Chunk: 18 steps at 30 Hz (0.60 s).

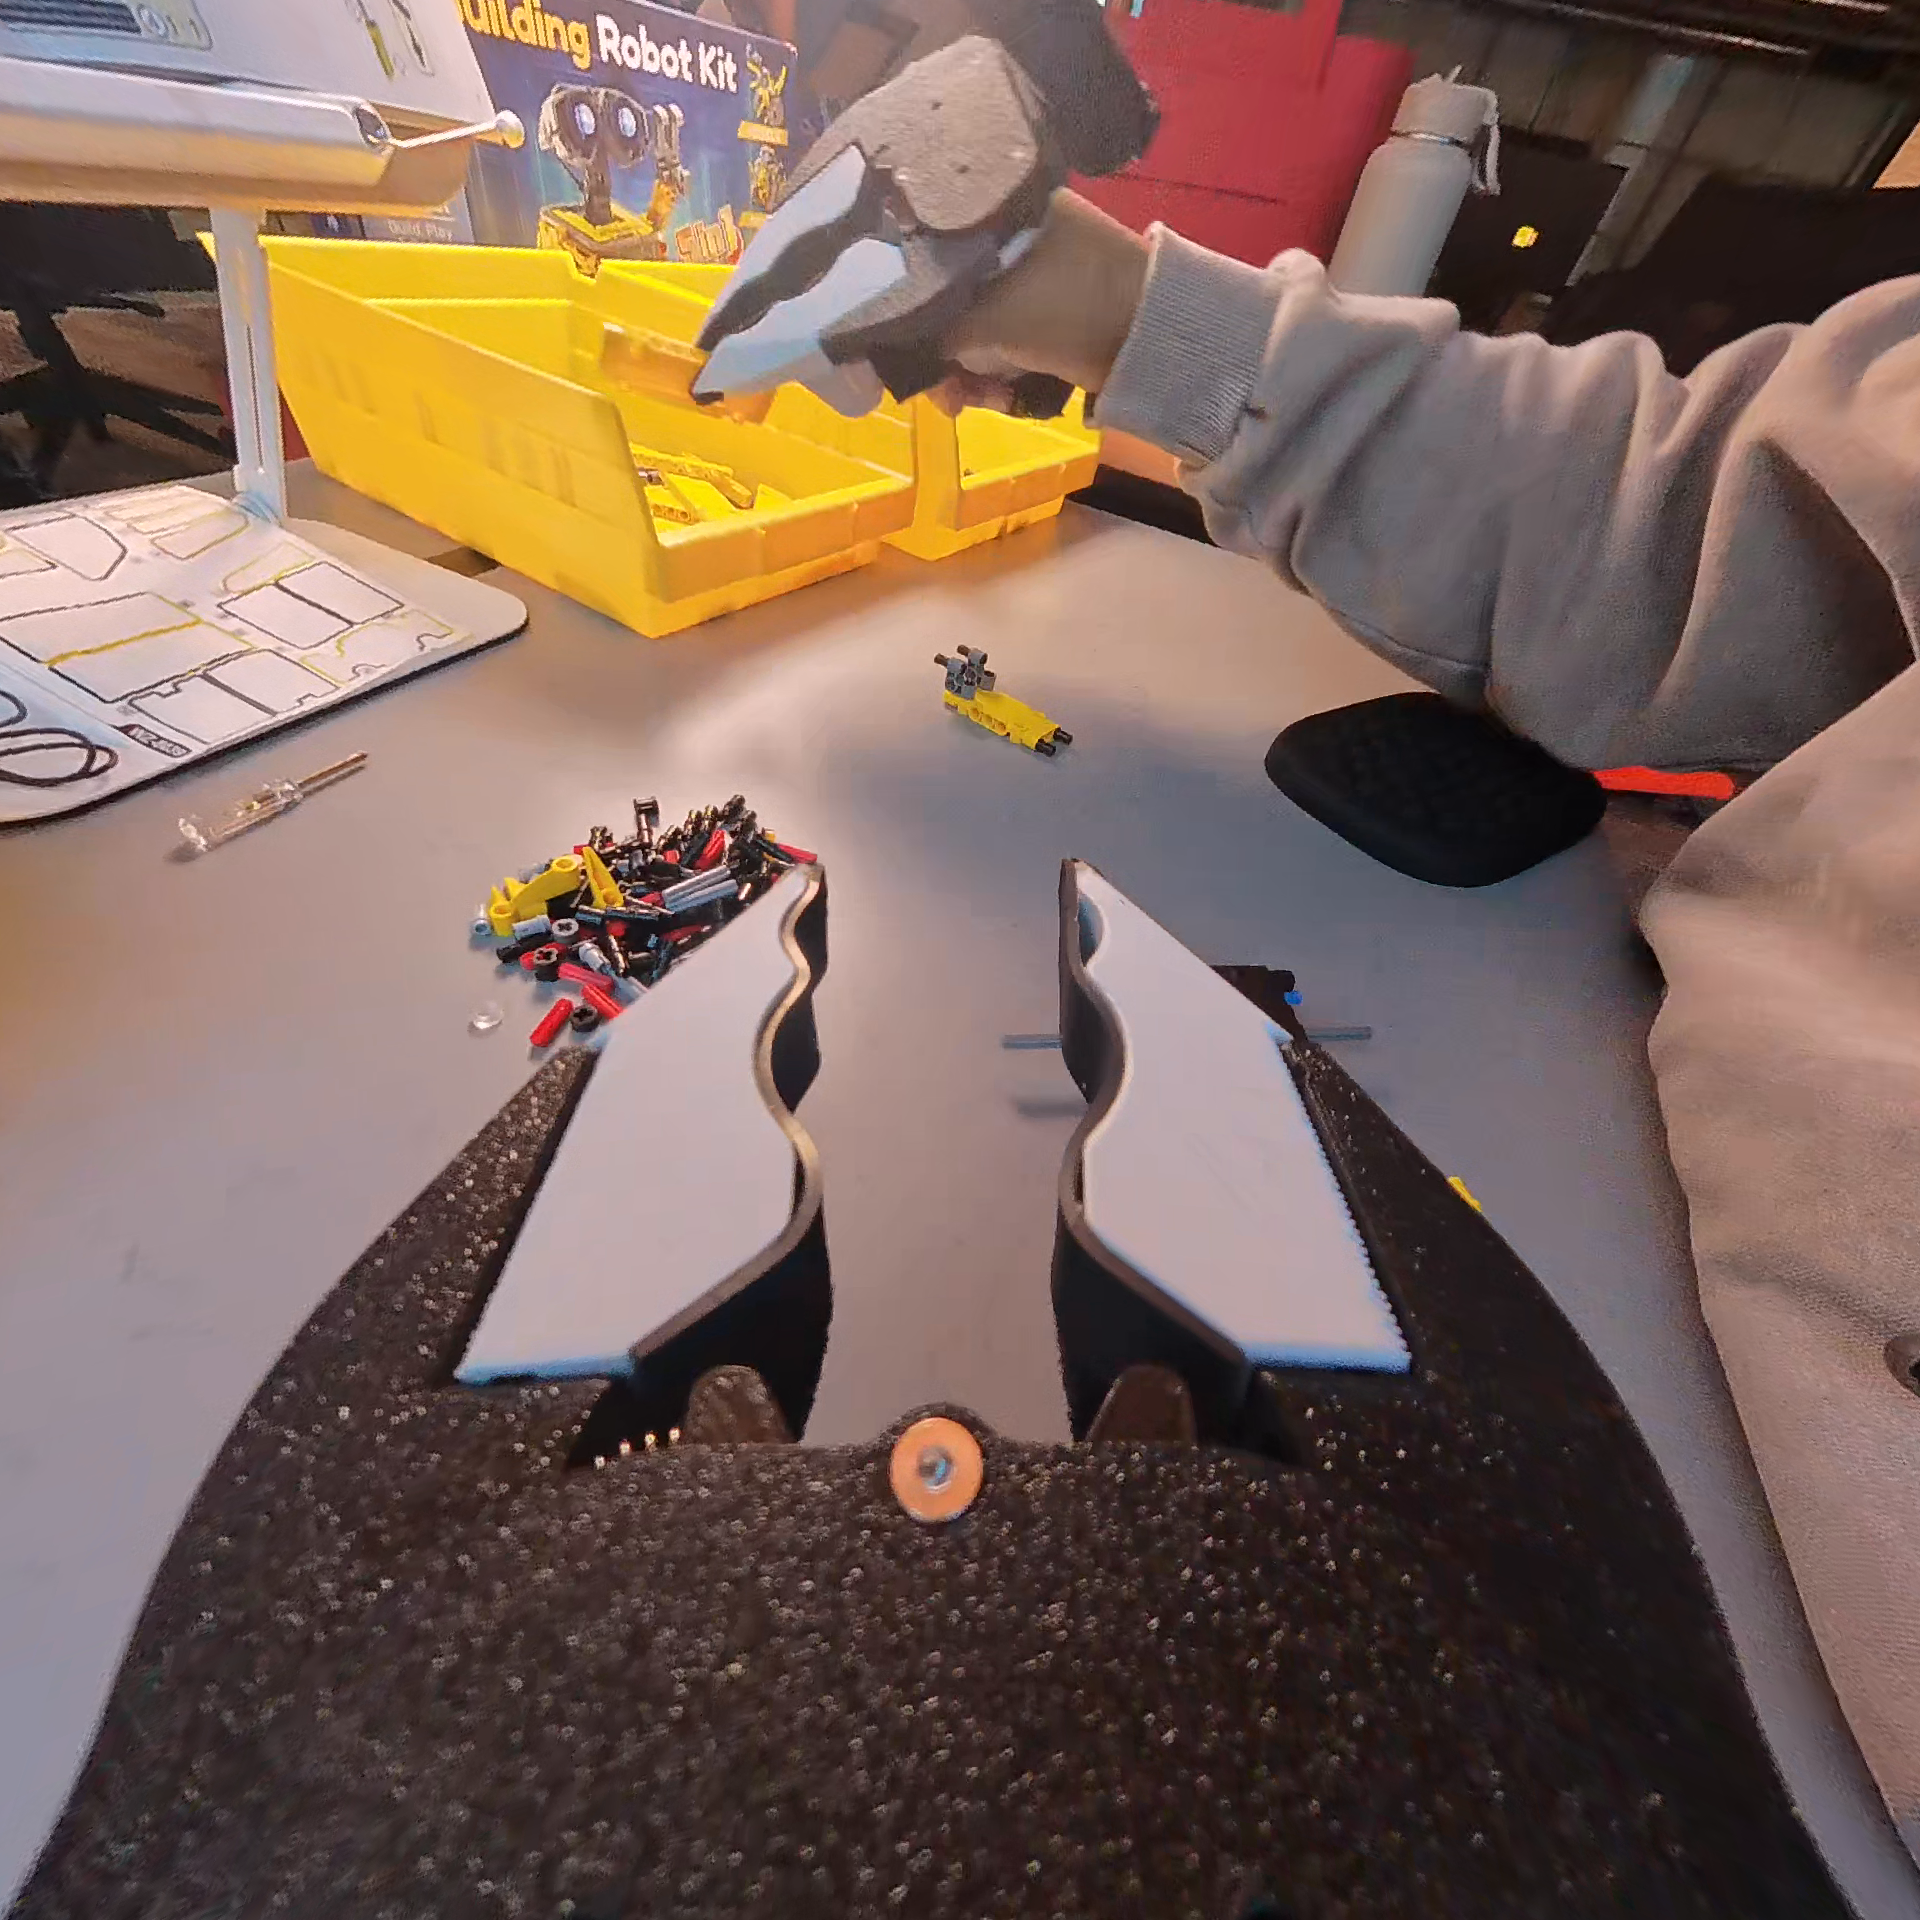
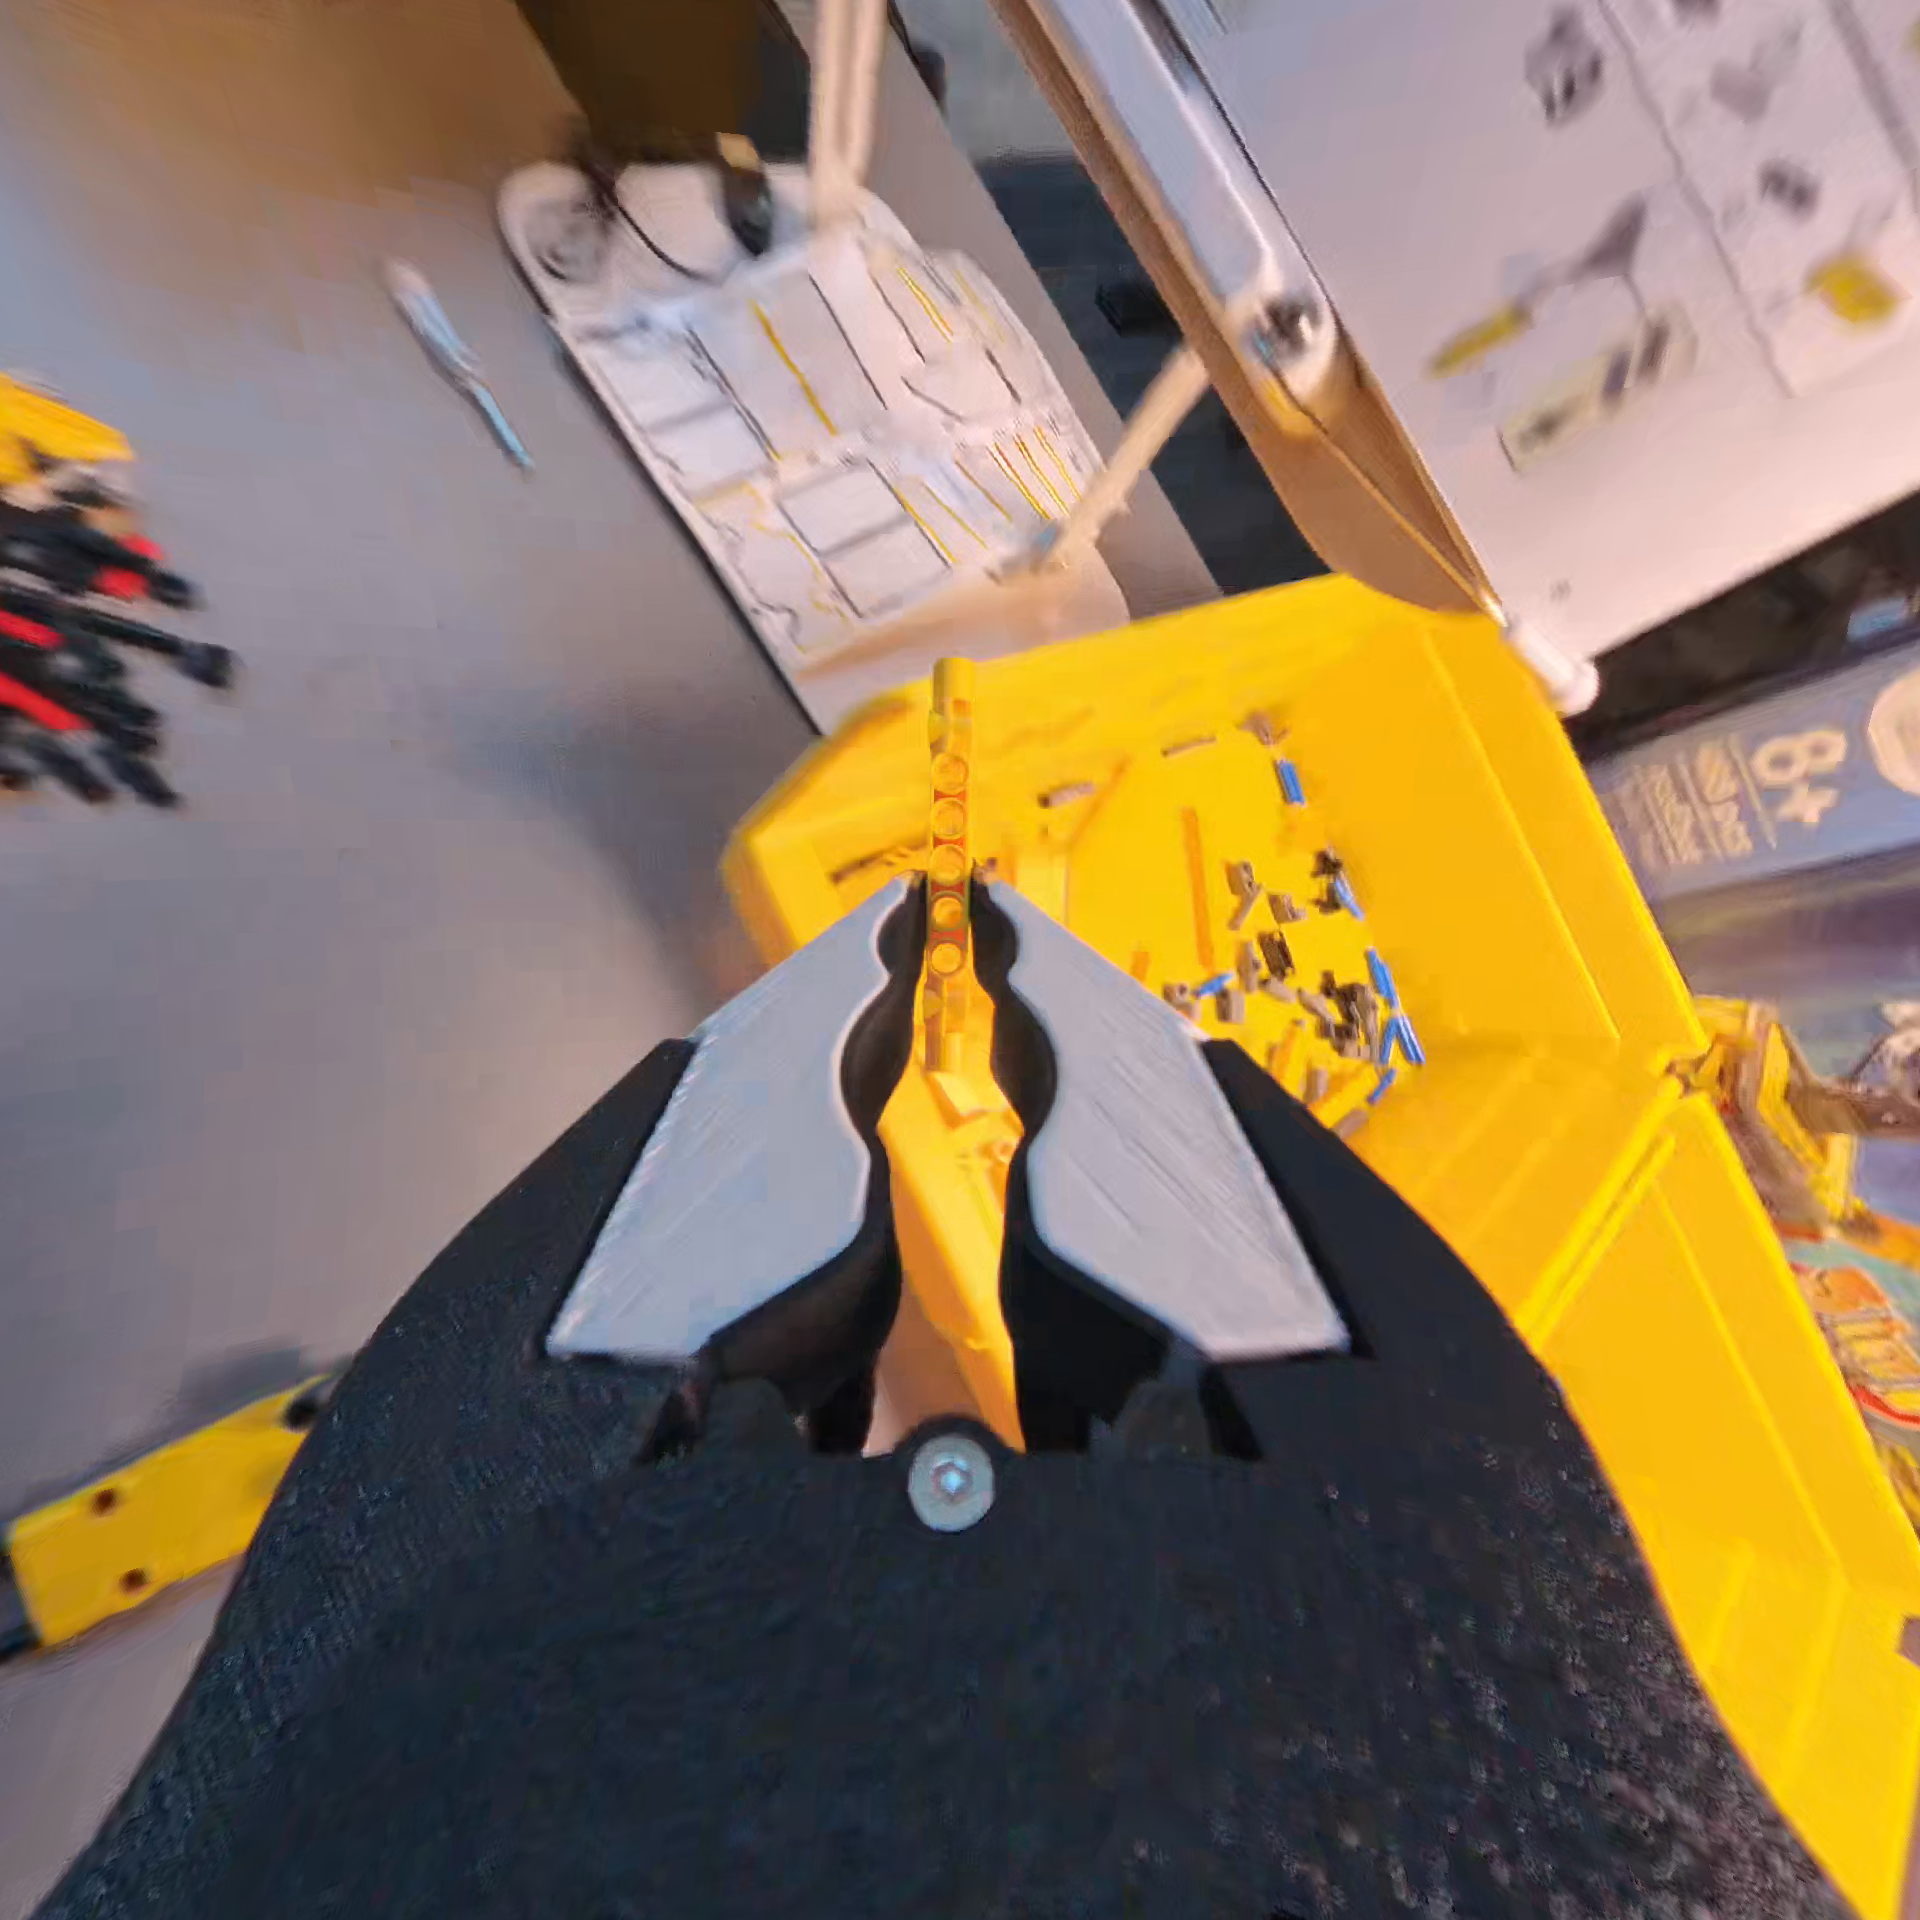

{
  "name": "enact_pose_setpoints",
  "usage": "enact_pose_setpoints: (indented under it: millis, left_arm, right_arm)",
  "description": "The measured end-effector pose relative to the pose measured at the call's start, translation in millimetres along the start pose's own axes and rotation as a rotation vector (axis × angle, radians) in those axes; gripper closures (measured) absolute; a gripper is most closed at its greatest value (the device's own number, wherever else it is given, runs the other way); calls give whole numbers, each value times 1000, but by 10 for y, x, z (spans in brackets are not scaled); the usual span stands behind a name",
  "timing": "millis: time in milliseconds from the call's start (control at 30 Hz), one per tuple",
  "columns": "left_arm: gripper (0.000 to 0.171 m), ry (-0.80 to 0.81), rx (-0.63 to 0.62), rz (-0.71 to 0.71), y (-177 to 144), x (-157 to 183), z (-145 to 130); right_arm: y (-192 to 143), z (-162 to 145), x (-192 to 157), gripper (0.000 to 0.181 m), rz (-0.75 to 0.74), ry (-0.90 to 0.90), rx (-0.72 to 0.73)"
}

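Note:
My left gripper (image 1: 943,878) is open and empty, low over the grey table (image 1: 312,1143). A pile of small black, red and yellow pins (image 1: 634,914) lies just left of its left fingertip. A small yellow and grey assembly (image 1: 997,704) lies on the table ahead of it. My right gripper (image 2: 948,883) is shut on a long yellow beam with round holes (image 2: 948,790), over the yellow bin (image 2: 1558,831). In the left wrist view the right gripper (image 1: 727,390) holds the yellow beam (image 1: 665,364) above the yellow bins (image 1: 499,436).
A printed sheet (image 1: 156,613) on a white stand lies at the left with a clear-handled tool (image 1: 260,805) beside it. A black pad (image 1: 1434,784) and a sleeve (image 1: 1558,499) are at the right. A kit box (image 1: 634,125) stands behind the bins. Thin grey axles (image 1: 1340,1033) lie by the right finger. Some 30 cm of space lies between my two pairs of fingers.

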State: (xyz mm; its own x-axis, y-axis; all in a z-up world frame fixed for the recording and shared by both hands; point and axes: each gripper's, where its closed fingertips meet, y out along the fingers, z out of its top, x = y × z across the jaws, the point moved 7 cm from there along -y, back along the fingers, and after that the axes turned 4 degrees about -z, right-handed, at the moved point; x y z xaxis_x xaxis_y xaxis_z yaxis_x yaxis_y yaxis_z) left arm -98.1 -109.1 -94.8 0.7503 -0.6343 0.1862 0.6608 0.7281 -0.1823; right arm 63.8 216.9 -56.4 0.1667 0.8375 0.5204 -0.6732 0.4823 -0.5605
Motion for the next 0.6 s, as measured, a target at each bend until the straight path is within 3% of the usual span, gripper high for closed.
enact_pose_setpoints:
  millis: [133,233,400,500,600]
  left_arm:
    - [128,-22,-21,1,10,-30,-55]
    - [128,-25,-30,-6,5,-22,-60]
    - [128,-23,-38,-19,-9,4,-56]
    - [128,-34,-47,-32,11,16,-68]
    - [128,-31,-57,-41,35,39,-80]
  right_arm:
    - [377,-313,455,168,6,117,-150]
    - [432,-322,491,158,20,170,-104]
    - [-19,-18,16,123,176,149,120]
    - [-320,-57,-375,113,303,103,108]
    - [-518,-300,-711,110,441,102,-8]
